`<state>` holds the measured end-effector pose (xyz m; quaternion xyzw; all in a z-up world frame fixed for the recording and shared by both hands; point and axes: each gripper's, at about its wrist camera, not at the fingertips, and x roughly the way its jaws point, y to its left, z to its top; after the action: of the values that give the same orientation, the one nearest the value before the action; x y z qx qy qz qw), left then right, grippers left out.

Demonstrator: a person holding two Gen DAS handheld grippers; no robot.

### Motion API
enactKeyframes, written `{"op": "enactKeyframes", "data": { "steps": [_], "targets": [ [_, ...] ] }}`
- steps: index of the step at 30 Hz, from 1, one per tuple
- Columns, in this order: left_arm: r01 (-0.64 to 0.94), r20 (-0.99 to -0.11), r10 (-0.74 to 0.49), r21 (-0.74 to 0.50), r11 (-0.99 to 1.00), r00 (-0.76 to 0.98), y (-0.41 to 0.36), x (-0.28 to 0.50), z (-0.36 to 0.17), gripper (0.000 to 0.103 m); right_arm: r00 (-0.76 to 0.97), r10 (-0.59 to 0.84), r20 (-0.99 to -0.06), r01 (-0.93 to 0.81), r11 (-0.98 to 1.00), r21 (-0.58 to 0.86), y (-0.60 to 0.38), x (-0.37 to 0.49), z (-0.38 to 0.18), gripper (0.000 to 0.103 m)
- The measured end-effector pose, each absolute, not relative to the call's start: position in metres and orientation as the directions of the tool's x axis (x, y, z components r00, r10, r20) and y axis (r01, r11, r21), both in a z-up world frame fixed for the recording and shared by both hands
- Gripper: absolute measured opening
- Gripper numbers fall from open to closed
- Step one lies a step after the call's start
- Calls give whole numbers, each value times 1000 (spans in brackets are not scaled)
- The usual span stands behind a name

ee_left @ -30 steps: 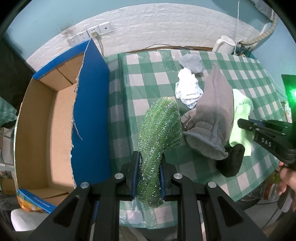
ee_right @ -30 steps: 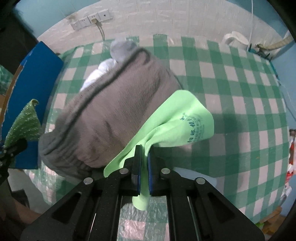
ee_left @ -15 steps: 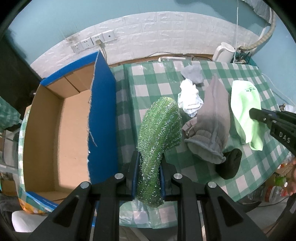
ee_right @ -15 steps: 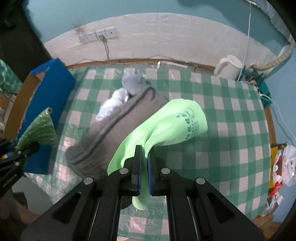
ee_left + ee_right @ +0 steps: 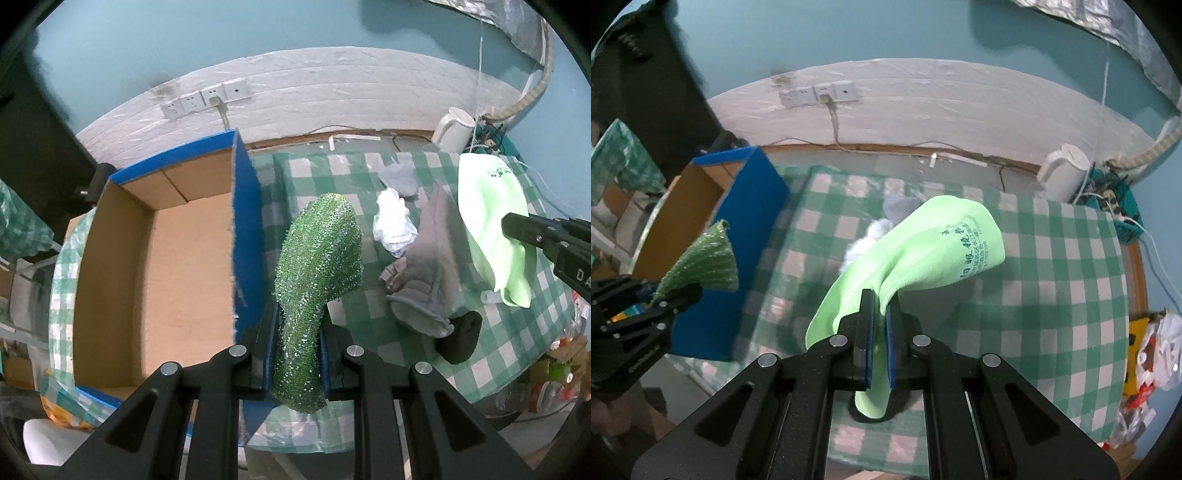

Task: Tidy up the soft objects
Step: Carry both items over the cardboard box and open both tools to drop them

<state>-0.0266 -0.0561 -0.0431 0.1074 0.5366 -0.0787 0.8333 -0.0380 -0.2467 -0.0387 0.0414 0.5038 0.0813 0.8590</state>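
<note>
My left gripper (image 5: 297,321) is shut on a sparkly green scouring cloth (image 5: 317,258) and holds it in the air beside the open cardboard box (image 5: 110,266) with blue outer walls. My right gripper (image 5: 880,306) is shut on a light green cloth (image 5: 923,254) with printed text, lifted above the table. In the left wrist view the right gripper (image 5: 511,226) enters from the right with the light green cloth (image 5: 491,229) hanging from it. In the right wrist view the left gripper (image 5: 677,299) and the scouring cloth (image 5: 703,262) show at the left.
On the green checked table (image 5: 480,354) lie a grey garment (image 5: 432,273), a white crumpled cloth (image 5: 393,227), a small grey cloth (image 5: 400,179) and a black sock (image 5: 461,336). A white kettle (image 5: 1065,171) and cables stand at the back right. Wall sockets (image 5: 207,99) are behind.
Both grippers have risen well above the table with their cloths. The light green cloth came up off the grey garment. The box now shows more fully at the left.
</note>
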Motion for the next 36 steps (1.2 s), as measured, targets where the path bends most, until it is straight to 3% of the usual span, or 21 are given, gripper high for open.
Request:
{"op": "enactKeyframes", "data": {
  "steps": [21,36],
  "targets": [
    [109,-886,33,93,990,462,29,-20,-23,19,497,259,-828,-250,957,150,-146,-15,-1,6],
    [17,-886,80,99,995,457,78,-16,-31,19,455,310,-835,-351,924,152,-67,2,-3,6]
  ]
}}
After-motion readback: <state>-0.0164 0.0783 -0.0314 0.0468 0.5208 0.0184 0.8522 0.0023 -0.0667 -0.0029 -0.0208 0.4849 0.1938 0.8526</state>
